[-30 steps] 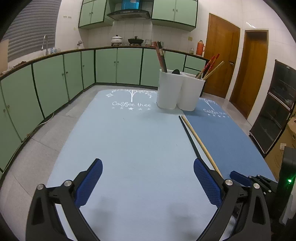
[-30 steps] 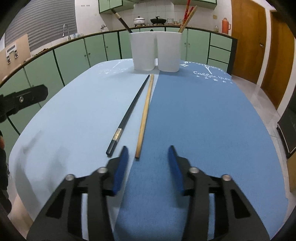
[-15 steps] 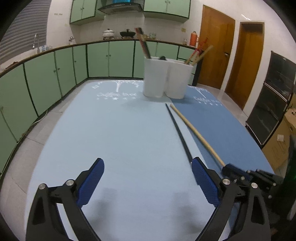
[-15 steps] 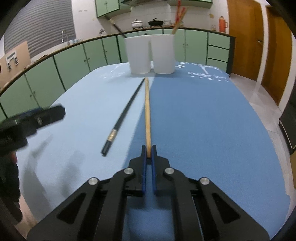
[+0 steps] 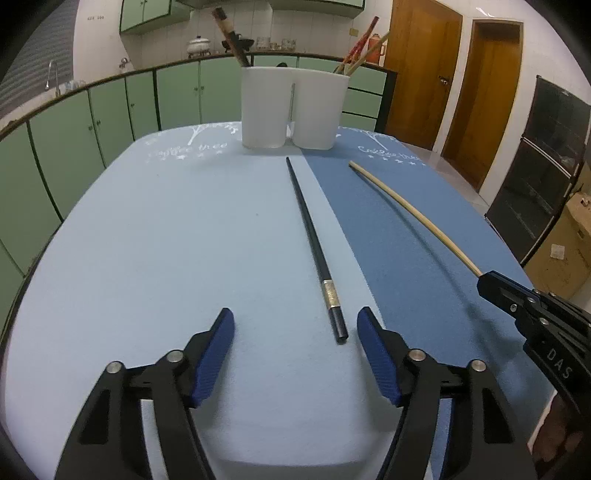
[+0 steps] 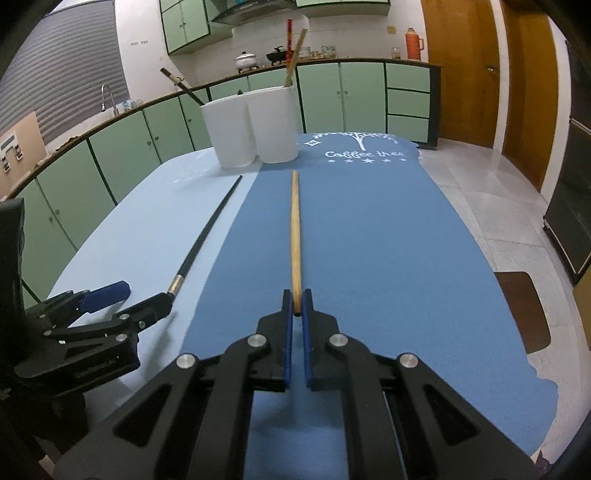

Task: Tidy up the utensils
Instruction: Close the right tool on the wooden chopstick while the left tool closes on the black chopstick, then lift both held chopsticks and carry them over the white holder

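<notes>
The right claw is clamped on the near end of the tan chopstick, whose long axis runs straight away from it toward the white holder at the far end of the tabletop; whether the far tip rests on the dark blue mat or hangs just above it is hard to tell. The left claw has its jaws apart, having just been closing, with the butt end of the black chopstick lying between the pads and nearer the right-hand one, not touched by either. That stick lies flat on the light blue mat along the seam with the dark one, its thin tip pointing at the holder and its metal band near the butt. The two sticks lie apart, spreading toward the near side. The holder has two compartments side by side: a dark chopstick leans out of the left one, red and tan sticks out of the right; how many are inside is hidden by the walls. Nothing lies between the sticks and the holder. White lettering shows on the dark mat. Behind run green cabinets with a pot on their counter, a sink tap, brown doors and a dark oven, cut off by the rim of the left view
</notes>
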Tool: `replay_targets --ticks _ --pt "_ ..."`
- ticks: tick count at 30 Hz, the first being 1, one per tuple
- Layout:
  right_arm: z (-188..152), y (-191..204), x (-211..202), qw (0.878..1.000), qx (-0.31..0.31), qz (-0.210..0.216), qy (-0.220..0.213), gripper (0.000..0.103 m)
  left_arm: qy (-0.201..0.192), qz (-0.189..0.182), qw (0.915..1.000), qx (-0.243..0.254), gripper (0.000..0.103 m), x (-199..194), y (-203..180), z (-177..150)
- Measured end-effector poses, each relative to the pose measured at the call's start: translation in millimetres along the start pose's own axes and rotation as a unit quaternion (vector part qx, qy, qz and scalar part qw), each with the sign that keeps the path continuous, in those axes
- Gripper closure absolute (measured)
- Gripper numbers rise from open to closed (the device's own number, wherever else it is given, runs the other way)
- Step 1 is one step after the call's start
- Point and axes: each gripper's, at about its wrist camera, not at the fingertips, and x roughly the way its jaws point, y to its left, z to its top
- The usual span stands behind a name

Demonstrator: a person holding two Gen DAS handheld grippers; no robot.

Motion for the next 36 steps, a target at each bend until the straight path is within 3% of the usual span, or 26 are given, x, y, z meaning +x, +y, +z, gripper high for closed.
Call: replay_targets --ticks 6,15,27,36 --pt "0.2 -5.0 -1.0 1.000 0.007 0.005 -0.004 0.099 -0.005 0.007 1.0000 0.001 0.057 1.0 -12.2 -2.0" --pt "0.5 -13.7 -4.8 1.000 0.022 0.003 -0.008 0.099 -0.018 0.024 0.9995 0.012 0.095 1.2 -25.9 -4.9" --pt "10.1 -9.9 -14.3 1.000 0.015 0.003 -0.019 0.099 -0.016 0.015 0.9996 0.016 0.097 -13.2 -22.5 5.6" --pt "36.8 -6.9 -35.2 0.999 0.010 0.013 -0.039 0.099 -0.070 0.008 0.9971 0.030 0.097 -57.9 -20.6 34.0"
